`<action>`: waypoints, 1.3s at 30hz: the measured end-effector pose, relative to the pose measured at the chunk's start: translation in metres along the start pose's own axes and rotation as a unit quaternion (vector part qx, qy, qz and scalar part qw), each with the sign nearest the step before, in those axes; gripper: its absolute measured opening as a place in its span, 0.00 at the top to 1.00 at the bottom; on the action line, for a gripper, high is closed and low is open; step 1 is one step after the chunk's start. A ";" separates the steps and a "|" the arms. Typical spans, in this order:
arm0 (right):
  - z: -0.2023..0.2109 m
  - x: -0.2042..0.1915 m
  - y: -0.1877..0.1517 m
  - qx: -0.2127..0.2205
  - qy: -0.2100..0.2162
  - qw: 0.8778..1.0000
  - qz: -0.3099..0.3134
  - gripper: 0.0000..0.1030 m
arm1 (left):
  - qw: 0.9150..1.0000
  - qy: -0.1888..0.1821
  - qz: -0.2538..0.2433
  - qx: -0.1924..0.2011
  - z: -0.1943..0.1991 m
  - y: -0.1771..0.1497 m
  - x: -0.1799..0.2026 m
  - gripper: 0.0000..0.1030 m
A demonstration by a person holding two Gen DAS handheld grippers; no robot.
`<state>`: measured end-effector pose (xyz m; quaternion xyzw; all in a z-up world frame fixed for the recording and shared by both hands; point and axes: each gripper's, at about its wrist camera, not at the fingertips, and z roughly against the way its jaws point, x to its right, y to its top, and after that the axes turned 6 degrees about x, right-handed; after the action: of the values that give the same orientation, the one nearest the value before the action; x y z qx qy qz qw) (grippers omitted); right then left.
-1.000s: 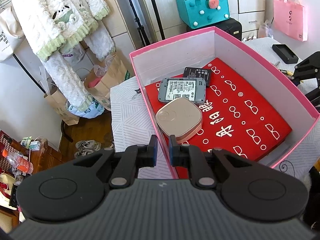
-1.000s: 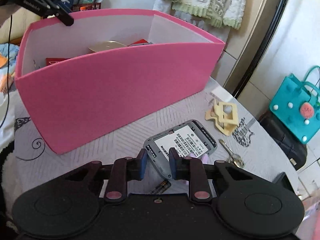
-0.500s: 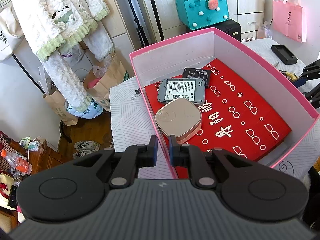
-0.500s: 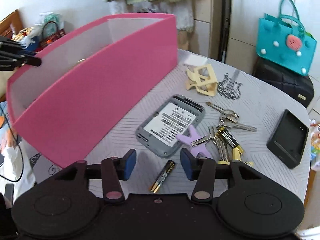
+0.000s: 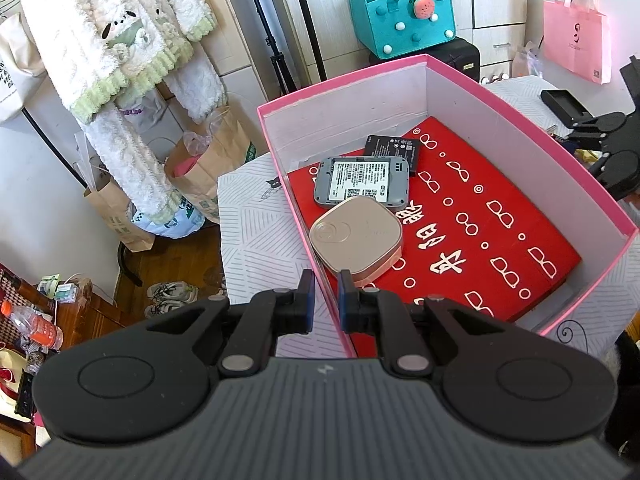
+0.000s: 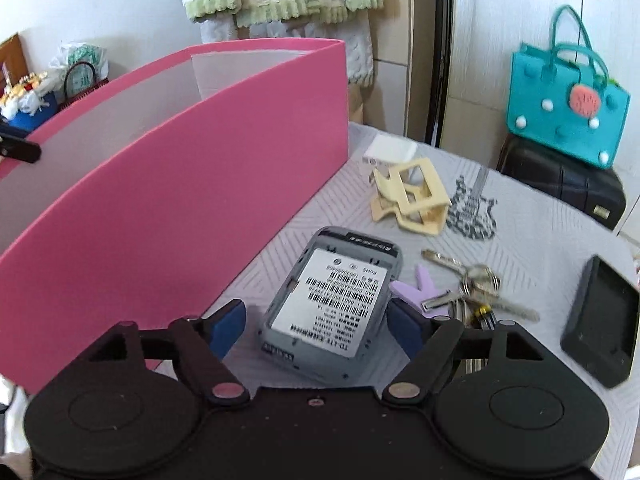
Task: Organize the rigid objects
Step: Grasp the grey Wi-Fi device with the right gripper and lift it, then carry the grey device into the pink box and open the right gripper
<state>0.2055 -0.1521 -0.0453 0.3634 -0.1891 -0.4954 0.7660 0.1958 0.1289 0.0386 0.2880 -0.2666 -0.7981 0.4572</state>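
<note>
Right hand-held gripper (image 6: pixel 316 322) spread wide around grey router (image 6: pixel 332 300); left hand-held gripper (image 5: pixel 325 294) nearly together astride pink box (image 5: pixel 540 136) wall.

Pink box (image 5: pixel 532 120): matt card outside, plain white paper-like lining inside, with a smooth red printed board (image 5: pixel 472 216) on its floor under a satin rose-gold plastic case (image 5: pixel 356 236) and a grey plastic router (image 5: pixel 362 180) with a paper label. Table cloth (image 6: pixel 532 240): matt white woven fabric with a grey line print; on it a second grey plastic device (image 6: pixel 332 300) (glossy label), a smooth cream plastic clip (image 6: pixel 408 196), shiny metal keys (image 6: pixel 476 284) and a matt black plastic tray (image 6: pixel 600 316). Both grippers are matt black plastic with blue pads (image 6: pixel 228 324) (texture not resolvable).
</note>
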 end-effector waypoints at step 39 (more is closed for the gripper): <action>0.099 -0.038 0.076 0.123 0.047 0.988 0.083 0.38 | 1.000 -0.016 -0.006 -0.001 0.006 -0.004 -0.003 0.90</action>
<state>0.1720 -0.1359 0.0795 0.4604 -0.2420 -0.3855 0.7622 0.1905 0.1344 0.0405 0.2760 -0.2713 -0.8059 0.4480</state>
